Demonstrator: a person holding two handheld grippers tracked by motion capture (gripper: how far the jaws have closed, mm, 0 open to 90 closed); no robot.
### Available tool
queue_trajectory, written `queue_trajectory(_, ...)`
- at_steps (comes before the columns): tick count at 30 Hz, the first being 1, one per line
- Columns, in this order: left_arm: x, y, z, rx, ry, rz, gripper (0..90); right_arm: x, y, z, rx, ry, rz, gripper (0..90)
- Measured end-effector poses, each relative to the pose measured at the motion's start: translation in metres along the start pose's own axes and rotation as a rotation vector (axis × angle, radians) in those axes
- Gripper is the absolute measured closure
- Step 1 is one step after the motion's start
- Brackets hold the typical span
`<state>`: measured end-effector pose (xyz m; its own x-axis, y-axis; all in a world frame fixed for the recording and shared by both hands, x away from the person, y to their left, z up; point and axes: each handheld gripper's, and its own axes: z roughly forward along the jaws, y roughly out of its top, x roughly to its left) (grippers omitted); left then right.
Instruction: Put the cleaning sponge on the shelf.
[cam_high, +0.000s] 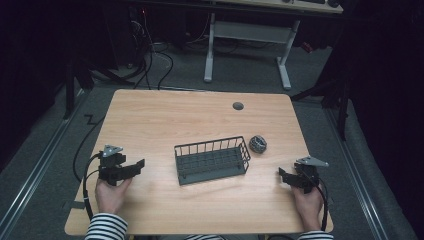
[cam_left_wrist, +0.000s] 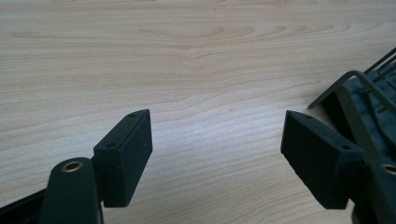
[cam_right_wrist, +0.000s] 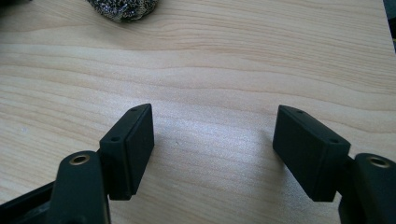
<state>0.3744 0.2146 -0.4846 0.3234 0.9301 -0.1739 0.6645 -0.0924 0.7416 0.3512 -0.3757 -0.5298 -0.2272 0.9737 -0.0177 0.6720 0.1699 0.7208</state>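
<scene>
- At the near edge of the wooden table (cam_high: 165, 120), a person's striped sleeves (cam_high: 106, 227) come in from below, one hand wrapped around each tool.
- On the near left, the left gripper (cam_high: 134, 166) sits low over bare wood, pointing toward the middle of the table. Its jaws stand wide apart with nothing between them; in the left gripper view only wood grain lies between the pads (cam_left_wrist: 126, 156).
- On the near right, the right gripper (cam_high: 283, 176) also rests low over the tabletop. Its jaws are spread just as wide and clasp nothing, with plain wood between its pads (cam_right_wrist: 130, 149).
- Between the two tools, near the table's middle, stands a dark wire basket (cam_high: 212, 160). Its corner shows at the right edge of the left gripper view, close beside that tool's jaw.
- Just beside the basket's far right end lies a steel-wool ball (cam_high: 258, 144), ahead of the right gripper and apart from it.
- Farther back, a round grey grommet (cam_high: 238, 106) is set into the tabletop.
- Beyond the table, the room is dark, with grey floor, loose cables (cam_high: 150, 60) and the white legs of another desk (cam_high: 247, 47).
</scene>
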Motion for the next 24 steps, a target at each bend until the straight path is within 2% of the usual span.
queue_trajectory(8, 0.006, -0.009, 0.008, -0.007, 0.028, -0.025, 25.5, 0.000, 0.000, 0.000, 0.000, 0.000, 0.000, 29.6)
queue_trajectory(24, 0.013, -0.021, 0.025, 0.016, 0.120, -0.005, 26.0, 0.000, 0.000, 0.000, 0.000, 0.001, 0.000, 29.6)
